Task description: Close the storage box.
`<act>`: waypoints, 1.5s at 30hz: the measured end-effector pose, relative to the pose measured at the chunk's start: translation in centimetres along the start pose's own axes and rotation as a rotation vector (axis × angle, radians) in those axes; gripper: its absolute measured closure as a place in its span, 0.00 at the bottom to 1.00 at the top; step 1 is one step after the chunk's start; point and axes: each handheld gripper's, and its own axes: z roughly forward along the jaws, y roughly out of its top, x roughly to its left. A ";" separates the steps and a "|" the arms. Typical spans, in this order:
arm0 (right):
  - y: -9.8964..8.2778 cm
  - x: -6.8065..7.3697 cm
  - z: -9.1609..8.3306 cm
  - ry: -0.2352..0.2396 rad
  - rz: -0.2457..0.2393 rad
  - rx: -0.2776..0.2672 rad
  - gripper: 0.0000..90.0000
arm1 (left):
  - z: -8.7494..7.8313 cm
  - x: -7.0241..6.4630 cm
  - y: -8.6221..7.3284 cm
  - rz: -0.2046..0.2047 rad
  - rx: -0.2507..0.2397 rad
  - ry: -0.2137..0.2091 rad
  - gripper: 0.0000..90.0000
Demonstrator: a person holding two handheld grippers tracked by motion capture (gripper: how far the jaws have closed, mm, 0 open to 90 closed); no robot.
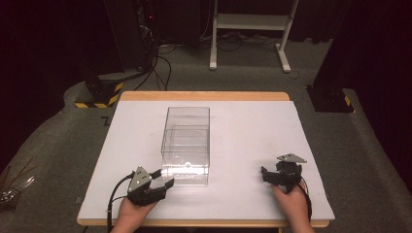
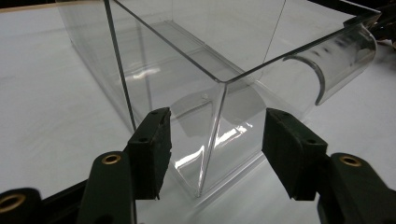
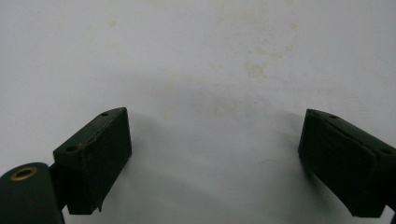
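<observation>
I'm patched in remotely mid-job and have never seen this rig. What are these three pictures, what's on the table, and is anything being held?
No robot arm here: a person holds hand-held tongs in each hand at a white table. The high view looks down from above; the left tongs show at its left, the right tongs at its right. The other two pictures come from cameras riding on each pair of tongs, looking along their black jaws. On the table stands a clear box with an open top. The left tongs are open, with a near corner of the box between the jaws, not gripped. The right tongs are open over bare table. Nothing is held.
</observation>
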 end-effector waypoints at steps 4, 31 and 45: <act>0.0 0.0 0.0 -0.002 -0.003 -0.001 0.11 | 0.1 0.1 0.0 0.005 -0.007 0.001 0.47; 0.0 0.0 0.0 0.001 0.000 0.000 0.11 | 2.2 0.9 0.8 -0.026 0.054 0.070 0.19; 0.0 0.0 0.0 -0.001 0.000 0.000 0.11 | 3.8 1.9 1.8 -0.066 0.066 0.102 0.14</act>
